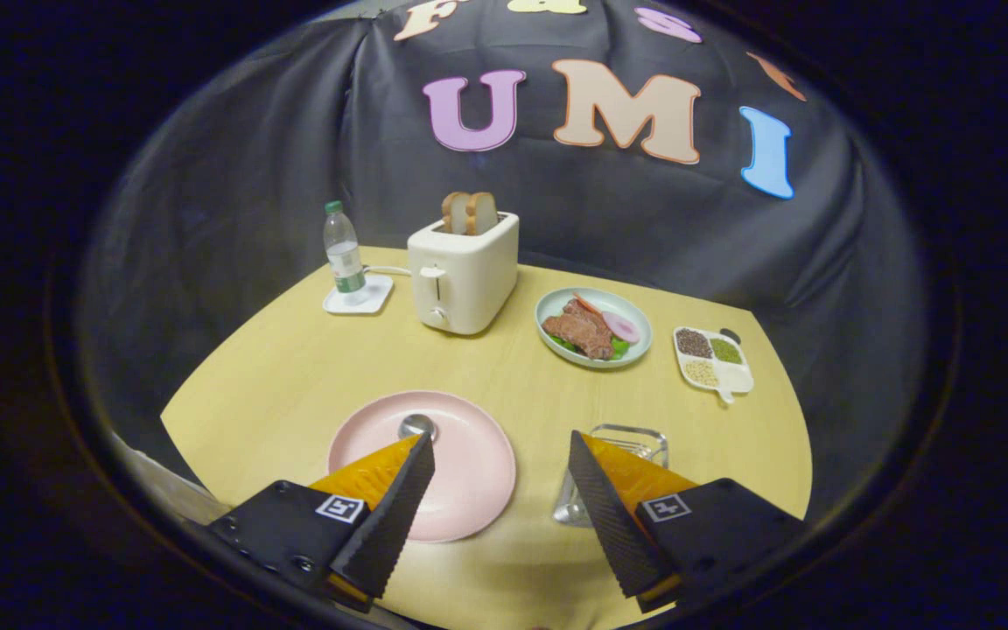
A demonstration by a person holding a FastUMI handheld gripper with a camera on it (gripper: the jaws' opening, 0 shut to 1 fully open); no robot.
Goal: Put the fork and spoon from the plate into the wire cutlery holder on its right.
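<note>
Metal spoon (416,427) sits on the pink plate (469,464), bowl peeking out just past the left finger; it looks light, stiff and slippery, so I'd pinch the handle, which is hidden. Tongs (500,455) hang wide open holding nothing, wire holder (635,442) right of the plate on the counter (294,367); the fork may be inside it, I can't tell.

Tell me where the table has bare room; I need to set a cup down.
Widest bare patch: between the pink plate, the toaster and the water bottle. A smaller one lies between the food plate and the wire holder. It is crowded by the open tool, beside the holder.
</note>
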